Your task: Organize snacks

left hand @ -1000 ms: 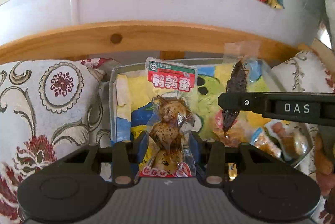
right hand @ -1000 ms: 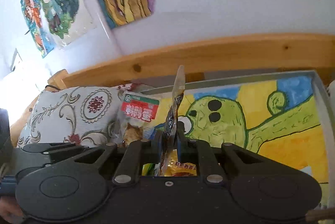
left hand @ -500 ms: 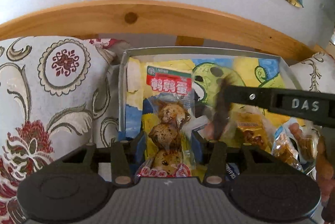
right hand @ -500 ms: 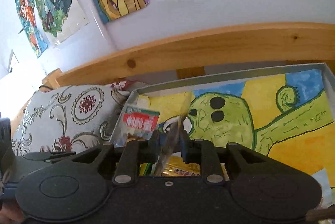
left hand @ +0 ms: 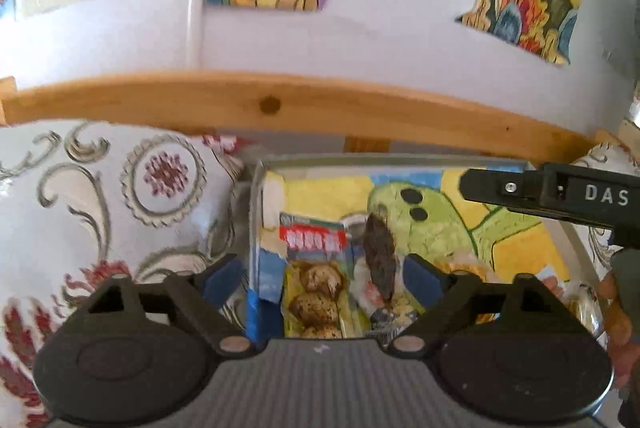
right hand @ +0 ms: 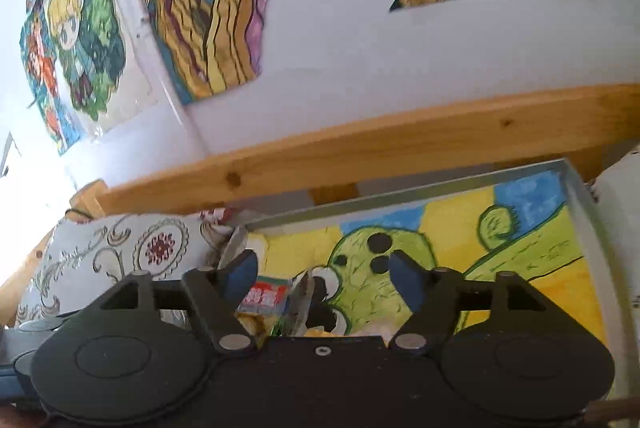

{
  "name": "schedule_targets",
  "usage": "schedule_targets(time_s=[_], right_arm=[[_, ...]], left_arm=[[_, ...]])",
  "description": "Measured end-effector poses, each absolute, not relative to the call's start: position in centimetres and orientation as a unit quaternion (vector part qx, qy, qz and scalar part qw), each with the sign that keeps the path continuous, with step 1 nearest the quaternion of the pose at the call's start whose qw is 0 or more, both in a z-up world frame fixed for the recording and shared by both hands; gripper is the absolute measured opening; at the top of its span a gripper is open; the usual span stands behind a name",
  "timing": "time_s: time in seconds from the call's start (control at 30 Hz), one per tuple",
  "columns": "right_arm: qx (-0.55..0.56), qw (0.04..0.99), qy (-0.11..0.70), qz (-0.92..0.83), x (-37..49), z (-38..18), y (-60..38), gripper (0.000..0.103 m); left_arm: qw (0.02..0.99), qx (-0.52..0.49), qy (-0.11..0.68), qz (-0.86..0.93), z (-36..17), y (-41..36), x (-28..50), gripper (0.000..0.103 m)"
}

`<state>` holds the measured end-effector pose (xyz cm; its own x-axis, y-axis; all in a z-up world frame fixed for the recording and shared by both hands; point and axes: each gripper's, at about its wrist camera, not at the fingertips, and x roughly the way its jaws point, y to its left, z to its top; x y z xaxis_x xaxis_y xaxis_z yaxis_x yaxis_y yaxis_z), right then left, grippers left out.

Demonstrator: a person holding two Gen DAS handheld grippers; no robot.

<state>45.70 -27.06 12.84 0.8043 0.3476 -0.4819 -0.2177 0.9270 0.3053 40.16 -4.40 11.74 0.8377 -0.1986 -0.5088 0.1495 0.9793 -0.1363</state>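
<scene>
A metal tray [left hand: 400,160] with a green cartoon painting on its floor lies ahead. In the left wrist view a quail-egg packet [left hand: 314,284] with a red label lies flat at the tray's left end. A dark brown snack packet [left hand: 378,260] lies just right of it. My left gripper [left hand: 322,278] is open above them, holding nothing. My right gripper's finger [left hand: 540,195] reaches in from the right. In the right wrist view my right gripper [right hand: 322,278] is open and empty over the tray [right hand: 440,187]. The egg packet [right hand: 266,298] and the dark packet [right hand: 300,304] lie below it.
Several more wrapped snacks [left hand: 580,312] sit at the tray's right end. A patterned cushion [left hand: 100,207] presses against the tray's left side. A wooden rail [left hand: 280,99] runs behind, below a white wall with paintings [right hand: 208,7].
Both grippers went from shut to open. The left let go of the egg packet and the right let go of the dark packet. Both packets now lie in the tray.
</scene>
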Motion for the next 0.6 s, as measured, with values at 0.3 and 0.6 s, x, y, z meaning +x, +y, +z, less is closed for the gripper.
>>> schedule_targets(time_s=[0.3, 0.6], right_arm=[[0.109, 0.953, 0.250, 0.134, 42.0, 15.1, -28.6, 0.088], [0.091, 0.961, 0.225, 0.132, 36.5, 16.6, -28.9, 0.100]], left_arm=[[0.969, -0.063, 0.228, -0.069, 13.9, -3.9, 37.0, 0.102], [0.973, -0.085, 0.202, -0.070, 15.4, -3.5, 32.9, 0.102]])
